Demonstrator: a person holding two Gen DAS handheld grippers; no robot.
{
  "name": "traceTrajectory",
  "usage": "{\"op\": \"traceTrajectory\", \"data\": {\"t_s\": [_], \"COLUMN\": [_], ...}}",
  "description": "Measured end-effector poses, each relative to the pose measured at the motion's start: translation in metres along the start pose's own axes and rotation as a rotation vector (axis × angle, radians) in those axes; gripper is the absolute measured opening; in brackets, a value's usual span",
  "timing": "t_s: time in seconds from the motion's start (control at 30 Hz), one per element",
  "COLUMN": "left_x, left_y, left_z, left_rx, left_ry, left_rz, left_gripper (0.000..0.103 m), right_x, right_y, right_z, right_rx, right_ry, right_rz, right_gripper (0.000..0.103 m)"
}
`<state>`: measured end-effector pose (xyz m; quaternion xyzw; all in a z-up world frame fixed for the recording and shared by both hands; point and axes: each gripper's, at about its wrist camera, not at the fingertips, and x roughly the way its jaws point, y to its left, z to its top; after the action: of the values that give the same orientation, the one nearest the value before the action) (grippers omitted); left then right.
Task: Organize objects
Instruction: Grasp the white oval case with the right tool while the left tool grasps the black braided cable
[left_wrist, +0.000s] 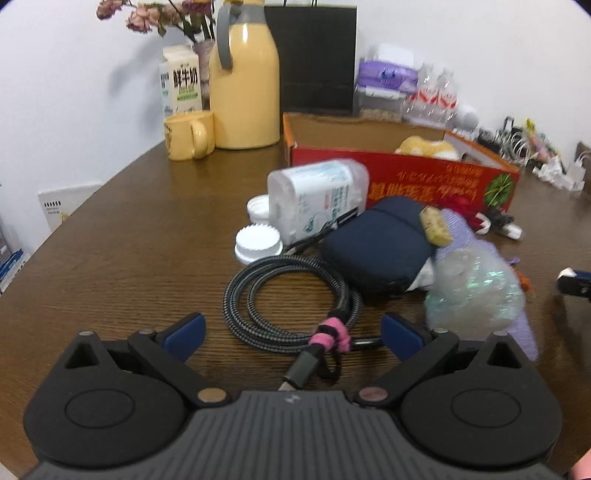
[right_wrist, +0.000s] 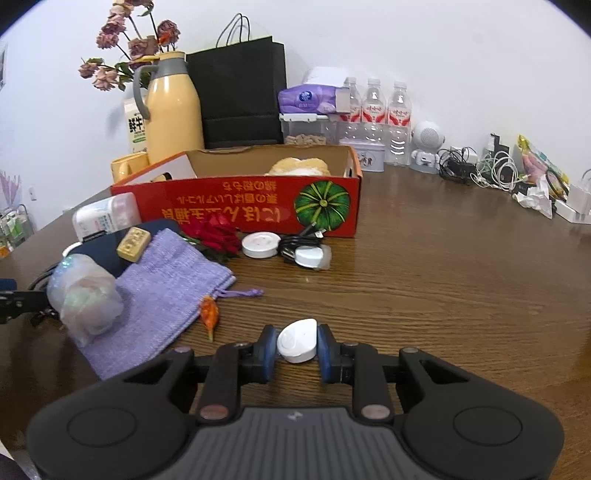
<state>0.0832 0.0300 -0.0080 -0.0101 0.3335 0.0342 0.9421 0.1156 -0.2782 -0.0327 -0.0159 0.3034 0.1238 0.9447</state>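
鲜牛奶 on the milk carton (left_wrist: 181, 83); upside-down Japanese print, not clearly readable, on the red box (right_wrist: 236, 212).

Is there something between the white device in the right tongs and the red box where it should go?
Nothing tall blocks it. The right tongs hold the white device above bare table. Before the red box, only a low white puck and a charger lie.

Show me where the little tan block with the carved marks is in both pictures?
Left wrist view: the tan block lies right of centre, on the dark blue pouch.
Right wrist view: it lies at left, on the same pouch.
Shared landmark: the red box just behind it.
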Motion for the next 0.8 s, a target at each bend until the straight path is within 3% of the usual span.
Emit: {"op": "traceTrajectory", "data": {"t_s": [0.4,0.6,0.67,0.8], "left_x": [0.034,0.037,0.035,0.027], "left_y": [-0.002,0.001,0.005,0.006], "left_z": [0.022,0.021,0.019,0.014], "left_rx": [0.08,0.065,0.043,0.038], "left_ry": [0.097,0.091,0.079,0.06], "left_rz": [-0.005,-0.021,-0.041,-0.051], "left_gripper": [0.103,0.103,0.095,0.093], "right_x": [-0.005,-0.003,-0.002,-0.002], "right_y": [0.001,0.003,0.005,0.009], "right_z": [0.002,0.002,0.002,0.003], "right_rx": [0.008,0.005,0.001,-0.004], "right_ry": [-0.015,-0.008,-0.006,-0.004], "right_rz": [-0.002,-0.004,-0.002,0.002], "right_gripper": [0.022,0.022,0.022,0.022]}}
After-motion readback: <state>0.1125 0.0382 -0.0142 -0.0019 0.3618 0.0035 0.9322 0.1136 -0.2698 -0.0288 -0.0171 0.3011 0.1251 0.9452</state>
